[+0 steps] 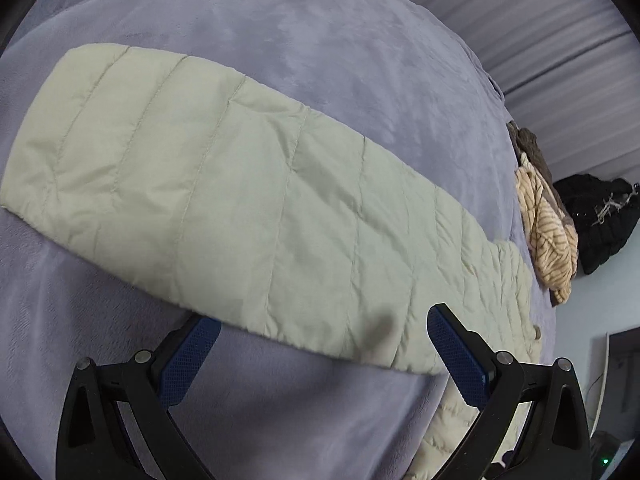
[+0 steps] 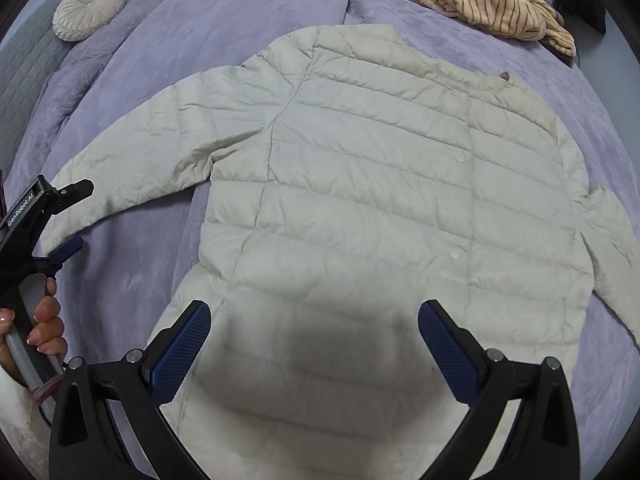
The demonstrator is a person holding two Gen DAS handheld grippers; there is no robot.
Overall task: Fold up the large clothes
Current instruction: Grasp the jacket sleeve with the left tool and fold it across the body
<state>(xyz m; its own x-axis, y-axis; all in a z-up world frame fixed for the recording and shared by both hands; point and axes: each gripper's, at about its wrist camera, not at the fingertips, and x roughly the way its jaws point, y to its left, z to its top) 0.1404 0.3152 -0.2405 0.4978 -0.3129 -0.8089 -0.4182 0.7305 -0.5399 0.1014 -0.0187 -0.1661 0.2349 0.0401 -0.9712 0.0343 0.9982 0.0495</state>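
A cream quilted puffer jacket (image 2: 380,200) lies flat, front up, on a lavender bedspread (image 2: 240,4). Its left sleeve (image 1: 224,200) stretches out sideways and fills the left wrist view. My left gripper (image 1: 324,324) is open, its blue pads either side of the sleeve's near edge, just above it. It also shows at the left edge of the right wrist view (image 2: 76,216), by the sleeve cuff. My right gripper (image 2: 314,312) is open and empty, hovering over the jacket's lower body near the hem.
A striped tan garment (image 2: 484,0) lies bunched at the far right of the bed, with a dark garment (image 1: 600,220) beyond it. A round white cushion (image 2: 88,10) sits at the far left by a grey quilted headboard.
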